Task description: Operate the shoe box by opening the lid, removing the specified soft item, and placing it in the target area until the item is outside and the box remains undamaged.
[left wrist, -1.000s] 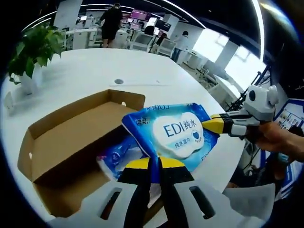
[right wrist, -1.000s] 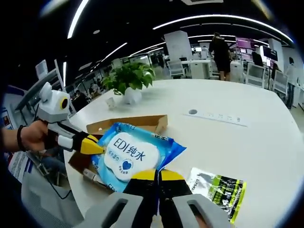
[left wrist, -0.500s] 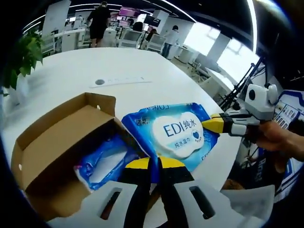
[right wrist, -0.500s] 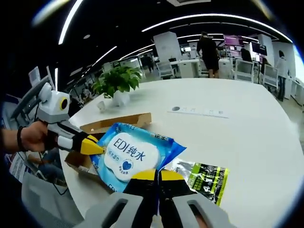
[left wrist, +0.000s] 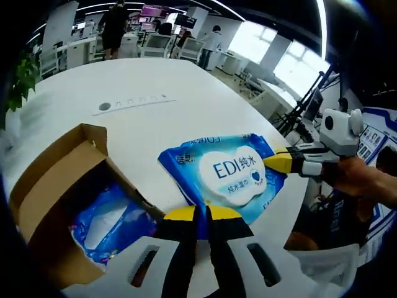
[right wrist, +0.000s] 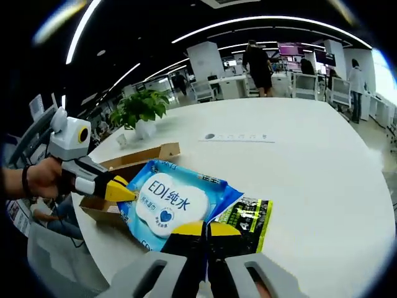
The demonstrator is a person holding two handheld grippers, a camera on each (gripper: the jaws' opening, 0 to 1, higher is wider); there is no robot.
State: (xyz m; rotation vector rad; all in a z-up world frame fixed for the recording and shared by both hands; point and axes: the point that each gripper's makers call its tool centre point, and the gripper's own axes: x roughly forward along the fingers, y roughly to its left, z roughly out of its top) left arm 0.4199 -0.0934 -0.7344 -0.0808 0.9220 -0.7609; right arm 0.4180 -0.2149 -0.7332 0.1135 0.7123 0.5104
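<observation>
An open-plan office is stretching behind the round white bench (left wrist: 186, 81). The wipes pack (left wrist: 226, 171) is hanging above it, clear of the shoe box (left wrist: 53, 186), with the left claw (left wrist: 200, 217) and right claw (right wrist: 203, 233) each clamped on an opposite edge. Judging the step: keep both grips level and lower together. Against the earlier frames, the box is sitting further left of the left claw, and the green packet (right wrist: 247, 217) is lying closer to the right claw.

White round table (right wrist: 322, 180): green-black foil packet (right wrist: 243, 218) at 5 o'clock, potted green plant (right wrist: 139, 112) at 10 o'clock, grey power strip (right wrist: 239, 137) at 12.
</observation>
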